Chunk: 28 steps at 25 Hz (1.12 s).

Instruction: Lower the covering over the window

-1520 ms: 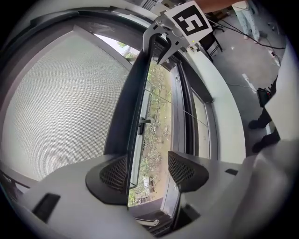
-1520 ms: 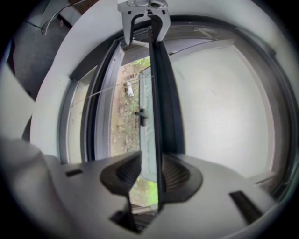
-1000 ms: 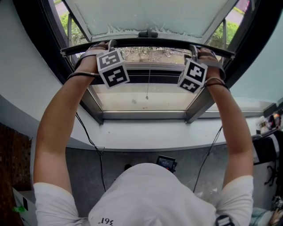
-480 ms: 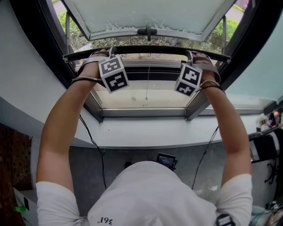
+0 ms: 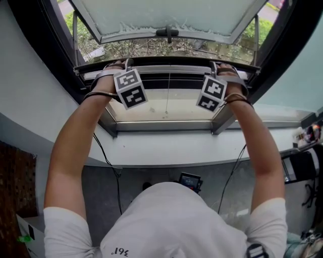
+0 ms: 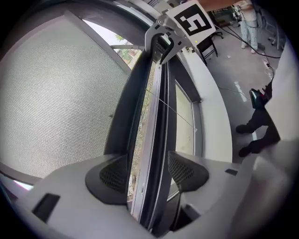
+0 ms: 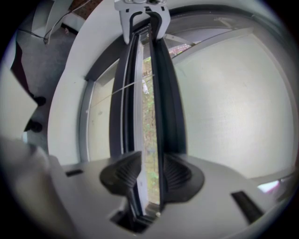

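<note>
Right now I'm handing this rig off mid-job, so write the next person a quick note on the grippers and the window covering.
Left gripper: shut on the dark bottom bar of the mesh covering, toward its left end.
Right gripper: shut on the same bar, toward its right end.
Bar lies roughly level, well above the sill; the window sash beyond is swung open.
Done: both grips set, covering partly down.
Left: pull evenly down to the sill, then release.

Daylight thru window [image 5: 166, 108]; interior dimmer; gripper views fisheye, edges blurred.
</note>
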Motion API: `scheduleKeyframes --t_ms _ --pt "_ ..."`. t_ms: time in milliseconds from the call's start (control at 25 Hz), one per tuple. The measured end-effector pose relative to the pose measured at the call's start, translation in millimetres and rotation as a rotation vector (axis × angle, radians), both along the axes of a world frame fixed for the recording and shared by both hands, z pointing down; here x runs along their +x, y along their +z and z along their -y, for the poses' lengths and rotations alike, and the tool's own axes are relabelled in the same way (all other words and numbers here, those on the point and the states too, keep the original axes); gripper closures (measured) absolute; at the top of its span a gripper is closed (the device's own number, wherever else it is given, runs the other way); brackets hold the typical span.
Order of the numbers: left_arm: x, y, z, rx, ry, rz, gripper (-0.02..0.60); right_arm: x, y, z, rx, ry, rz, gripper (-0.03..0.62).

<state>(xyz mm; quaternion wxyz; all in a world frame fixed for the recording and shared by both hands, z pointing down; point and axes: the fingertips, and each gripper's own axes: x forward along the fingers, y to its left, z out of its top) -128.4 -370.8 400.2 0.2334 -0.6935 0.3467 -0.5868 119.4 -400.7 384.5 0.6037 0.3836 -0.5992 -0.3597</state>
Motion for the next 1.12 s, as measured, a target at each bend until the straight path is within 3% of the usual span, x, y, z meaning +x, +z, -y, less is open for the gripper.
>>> scheduleKeyframes --t_ms 1120 --pt "1 41 1 -0.025 0.005 -0.012 0.314 0 42 2 -0.055 0.020 -0.004 0.450"
